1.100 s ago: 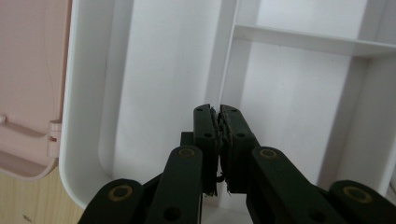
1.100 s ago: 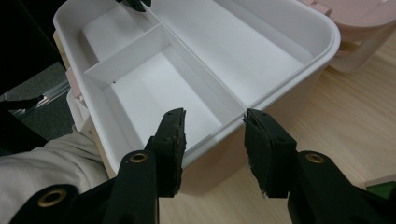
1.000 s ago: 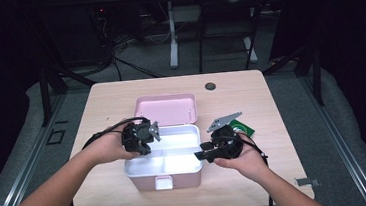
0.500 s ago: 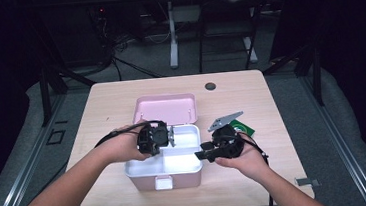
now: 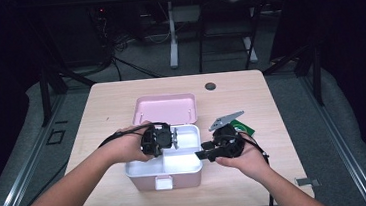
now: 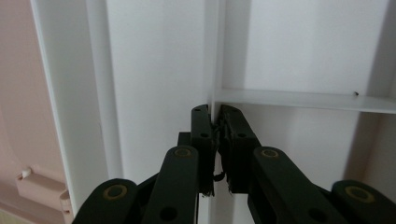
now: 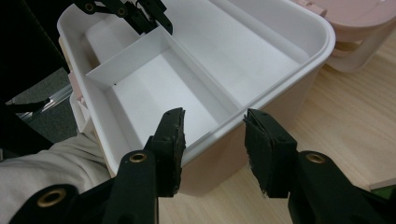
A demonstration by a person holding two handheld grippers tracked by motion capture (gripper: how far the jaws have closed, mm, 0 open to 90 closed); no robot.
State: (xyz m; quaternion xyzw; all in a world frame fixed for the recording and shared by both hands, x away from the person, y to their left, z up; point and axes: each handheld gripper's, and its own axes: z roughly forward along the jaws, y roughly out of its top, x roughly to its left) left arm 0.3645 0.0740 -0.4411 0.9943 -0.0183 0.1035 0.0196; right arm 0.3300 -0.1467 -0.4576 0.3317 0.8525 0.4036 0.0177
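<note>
A pink box (image 5: pixel 145 182) stands open on the table, its lid (image 5: pixel 164 109) laid back behind it. Inside sits a white tray (image 7: pixel 261 51) with dividers. My left gripper (image 6: pixel 217 123) reaches into the tray from the left, its pads pinching the long divider (image 6: pixel 212 56) where the cross divider (image 6: pixel 303 99) meets it; its jaws have just been opening slightly with the divider still between them. The right gripper view shows that left gripper (image 7: pixel 149 18) at the tray's far end. My right gripper (image 7: pixel 213 135) stands open at the box's right wall, with the rim (image 7: pixel 219 128) running between its pads.
A green object (image 5: pixel 243 127) lies on the table just behind my right hand. A small dark disc (image 5: pixel 210 86) sits near the table's far edge. Bare wood (image 5: pixel 97 120) lies left of the box and behind the lid.
My left gripper has moved right, from the box's left edge to over the tray's middle divider. The right hand and the box have stayed put.
</note>
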